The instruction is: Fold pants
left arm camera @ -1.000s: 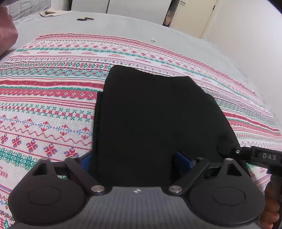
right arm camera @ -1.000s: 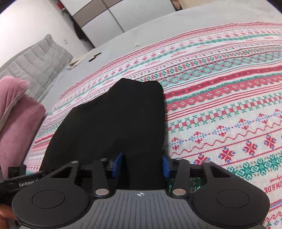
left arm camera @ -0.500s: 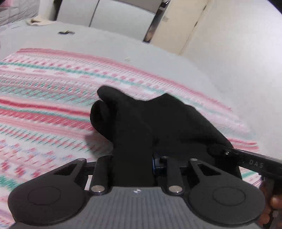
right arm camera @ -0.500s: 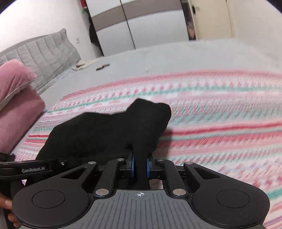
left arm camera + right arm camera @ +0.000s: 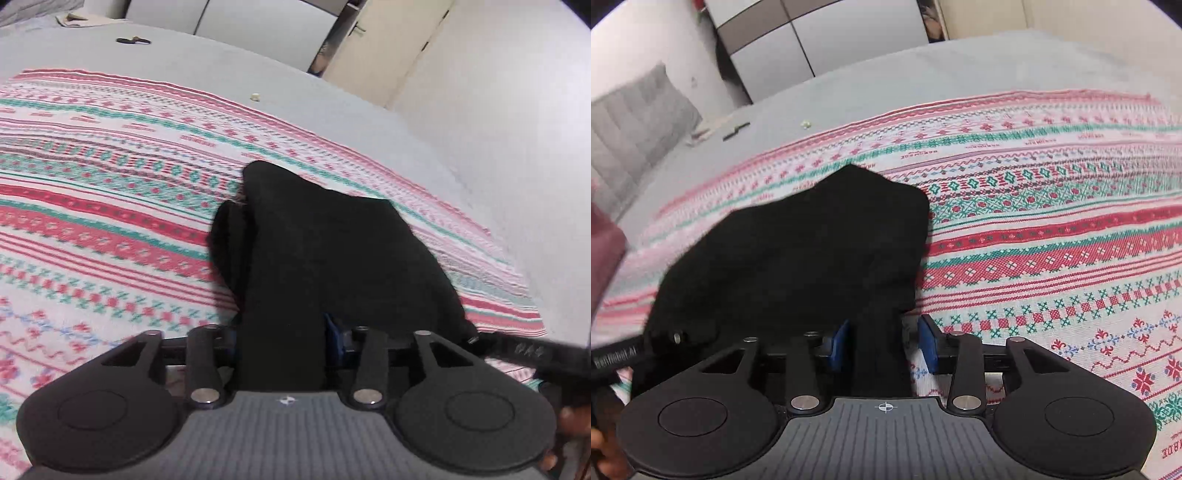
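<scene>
The black pants (image 5: 325, 251) lie folded on a red, green and white patterned blanket (image 5: 110, 206). Their near edge runs between the fingers of my left gripper (image 5: 282, 343), which is partly open with the cloth filling the gap. In the right wrist view the pants (image 5: 812, 251) also reach back between the blue pads (image 5: 929, 347) of my right gripper (image 5: 882, 347). Its jaws stand apart, with space on both sides of the cloth. Each gripper's arm shows at the edge of the other's view.
The blanket (image 5: 1052, 236) covers a grey bed (image 5: 295, 96). A grey pillow (image 5: 631, 122) and a pink cushion (image 5: 602, 254) lie at the left. Small dark items (image 5: 133, 40) sit on the far sheet. Cupboards (image 5: 812, 40) and a wall stand behind.
Both grippers were open a second ago, then shut on the pants' near edge and lifted it. Now both have opened again and the pants lie bunched further forward.
</scene>
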Tool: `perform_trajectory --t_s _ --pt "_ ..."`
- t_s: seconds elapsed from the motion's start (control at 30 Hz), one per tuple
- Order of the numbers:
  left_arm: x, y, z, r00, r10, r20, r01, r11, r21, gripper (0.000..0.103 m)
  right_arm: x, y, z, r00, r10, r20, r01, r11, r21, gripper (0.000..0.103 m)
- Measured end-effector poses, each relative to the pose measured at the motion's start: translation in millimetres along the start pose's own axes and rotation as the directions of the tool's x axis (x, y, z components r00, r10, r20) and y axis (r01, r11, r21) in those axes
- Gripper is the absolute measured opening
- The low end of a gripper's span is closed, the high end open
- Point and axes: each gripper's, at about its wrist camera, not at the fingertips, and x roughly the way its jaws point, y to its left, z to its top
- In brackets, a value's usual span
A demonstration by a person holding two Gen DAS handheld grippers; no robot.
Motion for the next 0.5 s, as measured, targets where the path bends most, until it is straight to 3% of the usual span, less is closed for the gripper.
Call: perform_trajectory --t_s 0.13,0.27,0.37,0.5 --pt "-19 -5 2 0.999 0.039 0.005 -0.039 0.999 -0.025 0.069 -14 6 3 0.999 -0.028 0.025 0.029 0.999 -0.018 0.045" --pt "-38 -20 -8 0.991 0.133 0.027 -0.135 0.987 0.092 0.074 -38 11 3 0.997 -0.052 0.060 0.054 0.998 -0.027 0.045" --pt "-54 -26 -16 0.987 0.163 0.011 -0.164 0.980 0.117 0.076 -56 33 -4 0.991 -0.088 0.104 0.101 0.987 -0.126 0.048" --pt "-90 -40 -29 0.970 0.220 0.104 -0.236 0.955 0.180 0.092 -93 61 -28 0.984 -0.036 0.172 0.068 0.981 -0.184 0.052"
